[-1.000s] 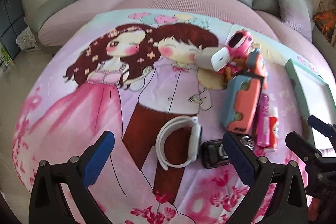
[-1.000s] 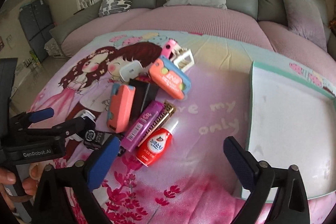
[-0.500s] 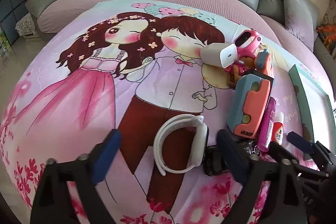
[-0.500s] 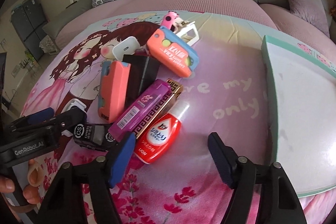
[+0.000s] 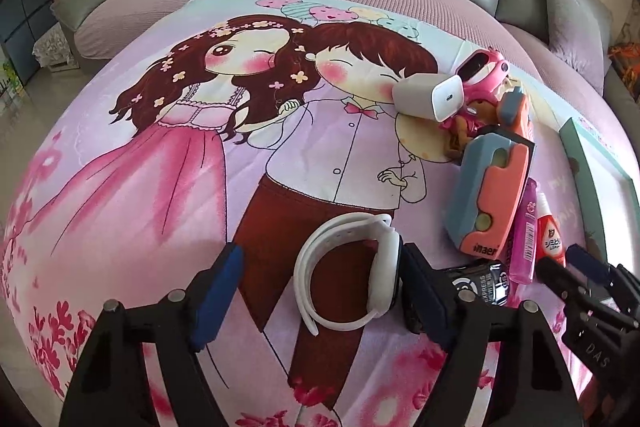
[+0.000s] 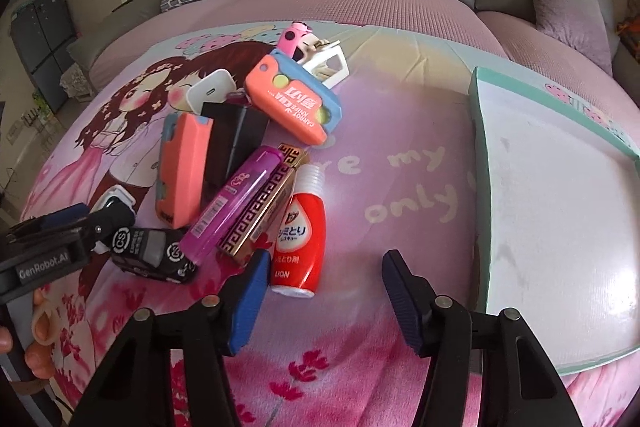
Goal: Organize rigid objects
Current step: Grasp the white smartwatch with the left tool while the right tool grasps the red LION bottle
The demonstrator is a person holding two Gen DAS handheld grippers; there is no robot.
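**Both grippers closing on separate picks; tray lies to the right**

Nearest first. L gripper (image 5: 320,291) straddles the white smartwatch (image 5: 352,279): watch body sits just inside the right pad, strap loop curves toward the left pad. Jaws are closing, watch between them, but pads not yet pressing on it, as far as the left wrist view shows. The watch body's long axis runs roughly along the fingers, so the pinch would land across its thin side.

R gripper (image 6: 324,287) hangs over the red bottle (image 6: 298,239). Bottle's base is nearest the jaws, beside the left pad; cap end points away, up the bed. Jaws closing w/ only the base end between them, a clear gap on the right side. No contact seen.

Just beyond: black toy car (image 6: 154,253), purple case (image 6: 232,207), patterned box (image 6: 262,211), then coral-blue cases (image 6: 294,99) and a white charger (image 5: 430,97) in the pile.

Tray (image 6: 480,155) lies right of the pile, nearer the R gripper, so likely that hand drops first; L hand must carry across the pile.
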